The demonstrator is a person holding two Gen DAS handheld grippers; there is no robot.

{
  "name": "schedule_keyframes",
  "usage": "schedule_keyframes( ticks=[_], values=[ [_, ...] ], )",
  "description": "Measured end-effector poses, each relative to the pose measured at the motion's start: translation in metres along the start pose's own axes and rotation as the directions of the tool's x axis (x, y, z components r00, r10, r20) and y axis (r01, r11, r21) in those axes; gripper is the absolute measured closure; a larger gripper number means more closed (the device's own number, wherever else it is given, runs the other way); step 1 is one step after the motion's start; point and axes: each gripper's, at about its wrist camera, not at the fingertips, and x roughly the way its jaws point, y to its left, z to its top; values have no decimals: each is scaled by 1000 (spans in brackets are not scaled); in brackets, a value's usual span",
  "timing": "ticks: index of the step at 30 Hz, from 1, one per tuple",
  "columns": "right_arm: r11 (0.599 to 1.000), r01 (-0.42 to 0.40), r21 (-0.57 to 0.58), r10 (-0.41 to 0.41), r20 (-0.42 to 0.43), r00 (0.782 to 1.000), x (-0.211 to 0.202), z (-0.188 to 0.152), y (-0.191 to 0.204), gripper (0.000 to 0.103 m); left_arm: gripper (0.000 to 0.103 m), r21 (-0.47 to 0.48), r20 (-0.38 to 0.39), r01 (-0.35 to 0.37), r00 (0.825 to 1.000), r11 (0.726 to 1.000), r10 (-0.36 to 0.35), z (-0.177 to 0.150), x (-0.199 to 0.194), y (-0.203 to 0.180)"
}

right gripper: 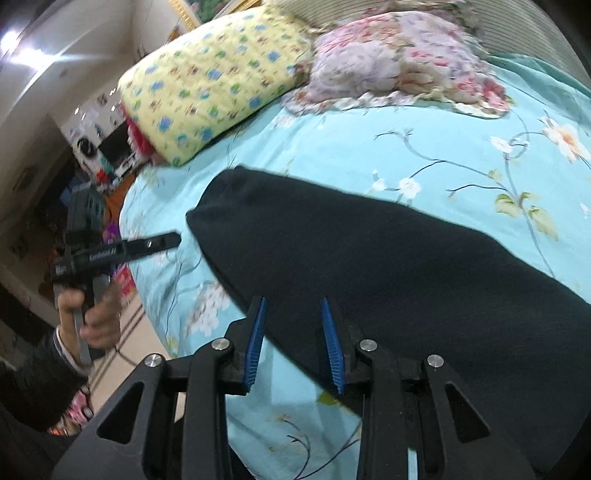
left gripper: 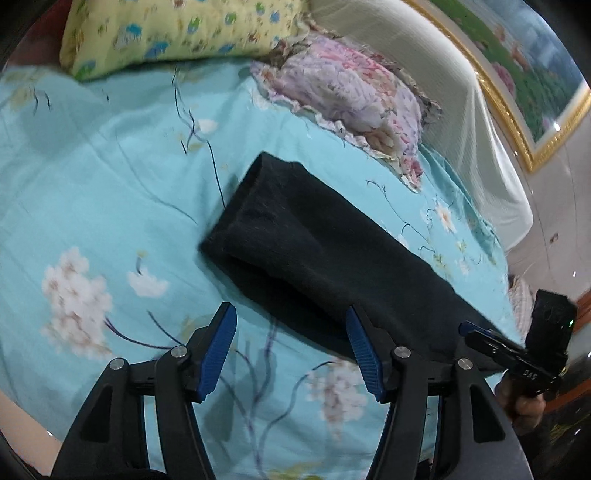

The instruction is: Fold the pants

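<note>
Now your left gripper point(left gripper: 291, 349) and right gripper point(right gripper: 293, 343) both stand spread and empty, since the dark pants point(left gripper: 317, 243) lie flat and folded lengthwise on the bed point(left gripper: 92, 177).

2 pillows point(left gripper: 177, 33) on floral bedsheet point(left gripper: 92, 177)

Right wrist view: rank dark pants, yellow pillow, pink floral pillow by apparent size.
1. dark pants, largest, though nearest the camera
2. yellow pillow
3. pink floral pillow, close to the yellow one and cut by the frame edge; that order is unsure
</note>
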Motion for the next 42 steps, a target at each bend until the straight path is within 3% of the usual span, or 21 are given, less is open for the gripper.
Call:
schedule_keyframes(
  ticks=[5,8,13,21,29,35,40,42],
  values=[
    [998,27,52,-28,30,999,-10,11,-19,69,37,-81,-34,10,999,997,-13,5,9,-6],
    [994,38,105,-44,60,997,-15,19,-35,57,35,-120,-73,-60,996,991,52,7,19,-7],
    [982,85,168,-101,91,991,-21,41,-63,56,35,-180,-98,-110,991,977,94,9,26,-4],
    [970,167,176,-168,-9,986,11,80,-111,56,35,-233,-107,-135,988,963,112,13,37,3],
    [995,94,23,-90,-137,986,63,78,-84,56,35,-207,-103,-155,985,966,136,11,41,1],
    [985,118,-126,-142,-208,968,80,60,-59,55,35,-185,-95,-163,985,969,147,14,47,-1],
    [998,-20,60,31,-190,981,79,84,-91,55,35,-189,-95,-152,986,970,136,15,49,0],
    [996,-18,87,33,-167,985,79,92,-102,55,35,-188,-93,-149,987,971,133,16,49,1]
  ],
)
